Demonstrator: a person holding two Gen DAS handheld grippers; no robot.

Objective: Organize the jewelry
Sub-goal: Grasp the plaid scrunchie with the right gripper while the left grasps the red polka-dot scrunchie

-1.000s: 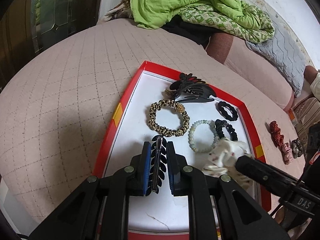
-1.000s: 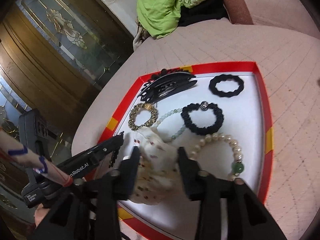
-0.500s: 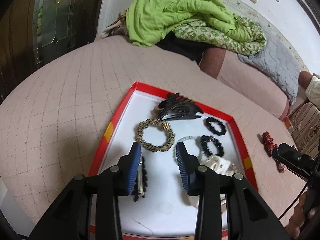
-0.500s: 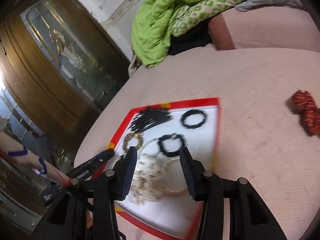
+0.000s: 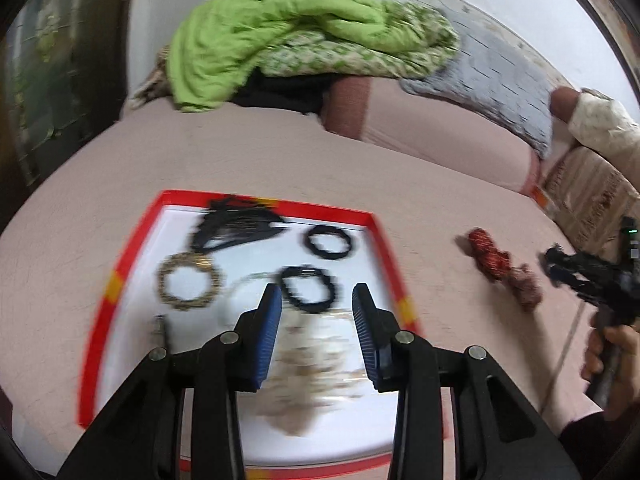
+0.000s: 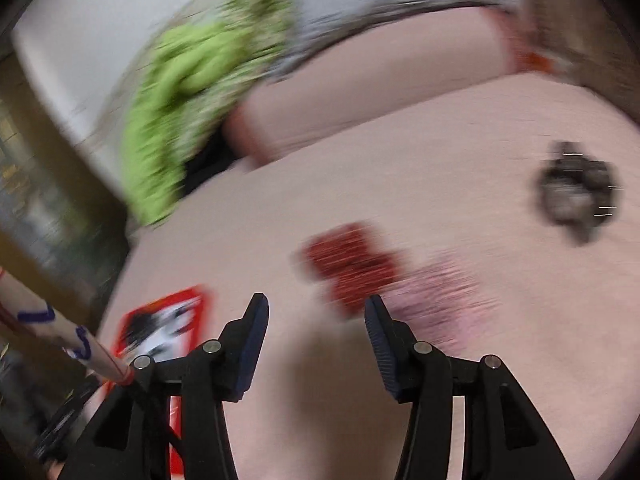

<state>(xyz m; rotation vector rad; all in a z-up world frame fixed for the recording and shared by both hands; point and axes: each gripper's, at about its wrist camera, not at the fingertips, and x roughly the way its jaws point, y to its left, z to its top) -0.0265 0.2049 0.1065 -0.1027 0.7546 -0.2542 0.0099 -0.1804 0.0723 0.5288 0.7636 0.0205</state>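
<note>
- The left hand-held gripper (image 5: 316,312) stands released and empty above the red-rimmed tray (image 5: 132,240). Its jaws have just been opening, with nothing between them. If it sinks from here, a finger could catch the cream scrunchie (image 5: 312,364) below it and drag it over the black bead bracelet (image 5: 308,288).
- The right hand-held gripper (image 6: 316,320) is also released and holds nothing; its jaws have just been opening. It points at the red scrunchie (image 6: 352,264) on the pink bed cover (image 6: 440,152), outside the tray.
- The pink scrunchie (image 6: 440,300) lies touching the red one, so a closing gripper may take both, or push one away.
- The cover looks soft; the fingers could pinch the cloth together with the scrunchie.
- The right wrist view is strongly blurred, so a hurried grasp may miss.
- The dark scrunchie (image 6: 576,192) lies well apart and could be forgotten.
</note>
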